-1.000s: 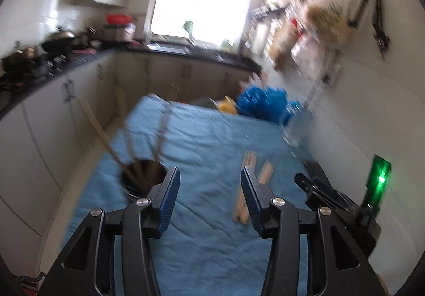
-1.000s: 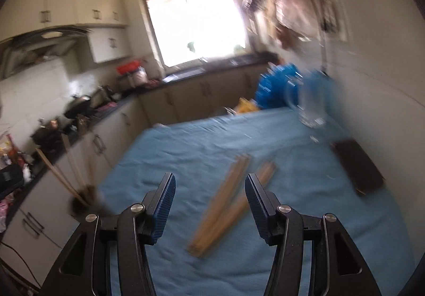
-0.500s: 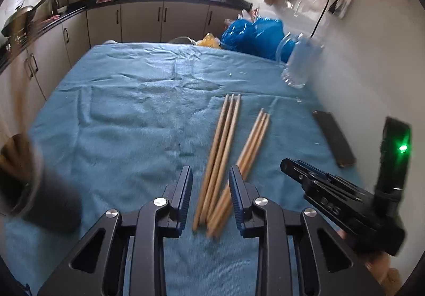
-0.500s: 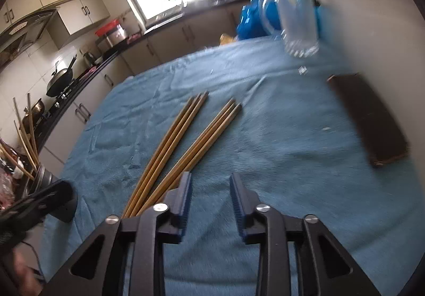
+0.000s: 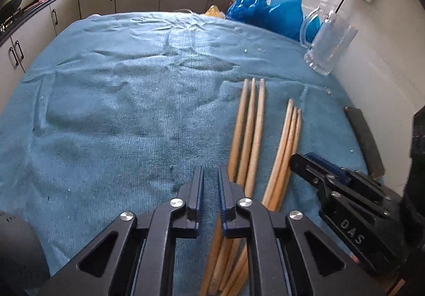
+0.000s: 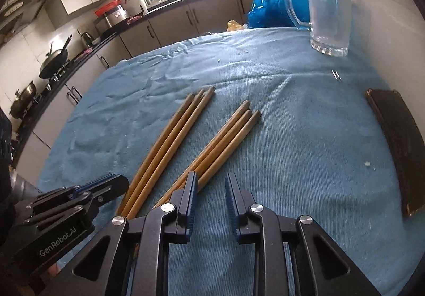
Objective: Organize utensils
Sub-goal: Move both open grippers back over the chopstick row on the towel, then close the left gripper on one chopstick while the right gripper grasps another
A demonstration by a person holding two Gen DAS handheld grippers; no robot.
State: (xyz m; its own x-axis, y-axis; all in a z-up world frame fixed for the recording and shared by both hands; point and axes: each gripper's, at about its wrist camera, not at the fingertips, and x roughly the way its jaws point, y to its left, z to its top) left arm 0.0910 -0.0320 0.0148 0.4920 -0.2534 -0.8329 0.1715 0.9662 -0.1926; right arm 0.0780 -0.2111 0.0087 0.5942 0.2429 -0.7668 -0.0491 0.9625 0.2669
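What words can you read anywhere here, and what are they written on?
"DAS": on the black body of the right gripper, seen from the left wrist view.
"GenRobot.AI": on the black body of the left gripper, seen from the right wrist view.
Nothing readable shows on the glass mug, the chopsticks or the blue bag.

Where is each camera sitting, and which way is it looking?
Left wrist: sits on the left hand-held gripper, looking down its closing fingers, nothing between them, at the chopsticks on the blue cloth; the right hand-held gripper shows at the right.
Right wrist: sits on the right hand-held gripper, jaws closing on nothing, facing the glass mug; the left hand-held gripper pokes in at the left.
Shared: chopsticks, cloth, mug, blue bag, dark flat case.
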